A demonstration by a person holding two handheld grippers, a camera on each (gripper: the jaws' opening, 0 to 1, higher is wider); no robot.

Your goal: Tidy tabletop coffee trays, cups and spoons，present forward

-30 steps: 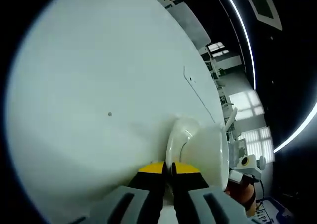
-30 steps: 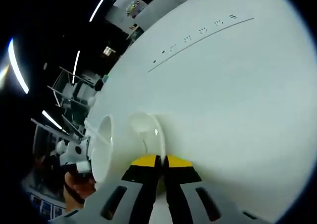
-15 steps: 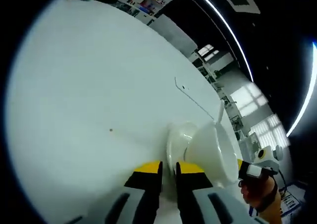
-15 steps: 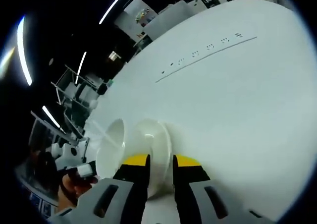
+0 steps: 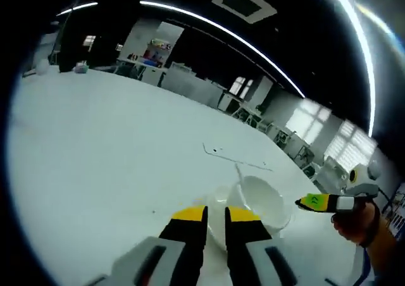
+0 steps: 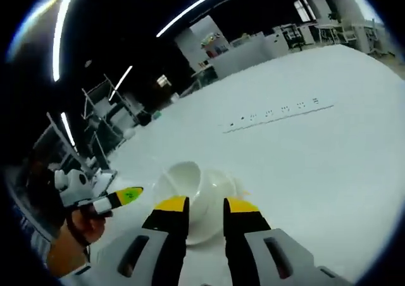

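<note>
The cup (image 5: 262, 200) is seen resting on the saucer (image 6: 209, 219) with the spoon (image 5: 239, 175), just ahead of both grippers' tips. The left gripper (image 5: 215, 219) and right gripper (image 6: 202, 213) are held narrowly parted, gripping nothing. 1 set is judged arranged; what is left cannot be told.

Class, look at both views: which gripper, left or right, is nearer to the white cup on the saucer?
Too close to call. The left gripper and the right gripper each have open jaws at the saucer under the cup, on opposite sides.
</note>
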